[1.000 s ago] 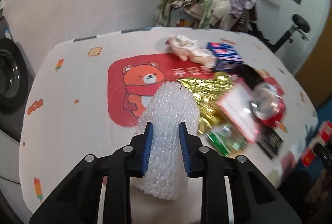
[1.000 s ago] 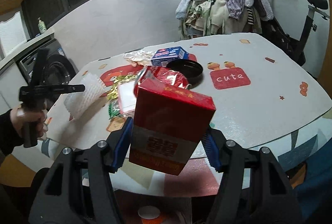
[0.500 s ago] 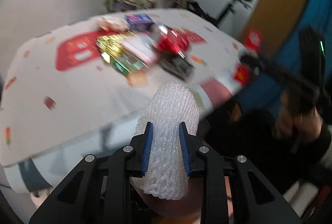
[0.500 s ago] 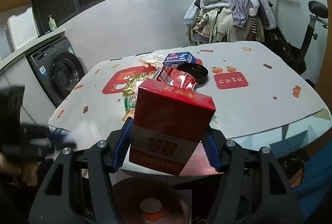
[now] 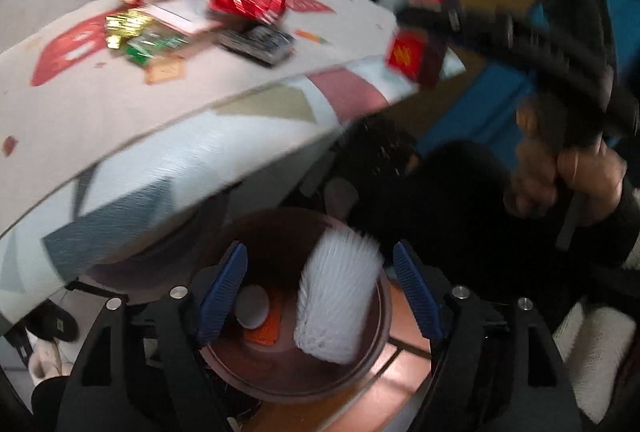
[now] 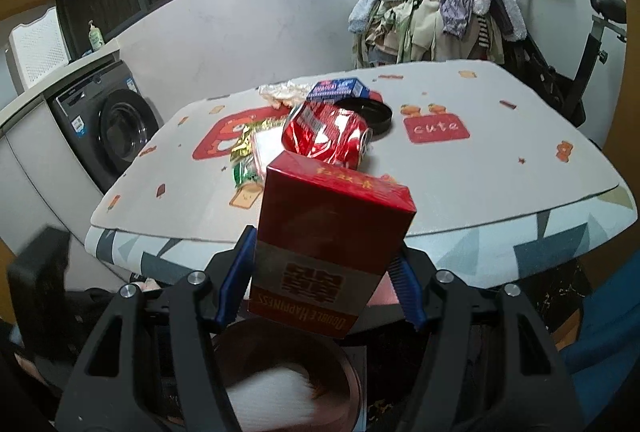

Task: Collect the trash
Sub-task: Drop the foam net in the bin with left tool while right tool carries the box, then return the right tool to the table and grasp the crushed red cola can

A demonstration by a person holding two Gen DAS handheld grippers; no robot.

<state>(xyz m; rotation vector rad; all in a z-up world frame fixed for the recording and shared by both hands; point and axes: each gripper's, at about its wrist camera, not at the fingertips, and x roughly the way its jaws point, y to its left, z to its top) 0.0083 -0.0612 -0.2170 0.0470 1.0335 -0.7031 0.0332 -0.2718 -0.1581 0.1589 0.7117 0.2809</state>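
Observation:
My left gripper (image 5: 320, 292) is open above the round brown trash bin (image 5: 372, 360). The white foam net (image 5: 336, 296) is blurred between the jaws, free of them, dropping into the bin. It also shows as a white blur in the bin in the right wrist view (image 6: 276, 392). My right gripper (image 6: 324, 280) is shut on a red cigarette box (image 6: 328, 244), held above the bin (image 6: 352, 376) just off the table's front edge. In the left wrist view the right gripper and red box (image 5: 412, 56) are at the upper right.
The table (image 6: 480, 172) holds a crushed red can (image 6: 324, 136), a blue box (image 6: 336, 90), a black lid (image 6: 372, 112), gold and green wrappers (image 6: 244, 156) and crumpled paper (image 6: 280, 90). A washing machine (image 6: 108, 128) stands left, a clothes pile (image 6: 436, 8) behind. Slippers (image 5: 48, 328) lie on the floor.
My left gripper swung from the table down over the bin and opened, letting go of the foam net. My right gripper moved back over the bin with the red box.

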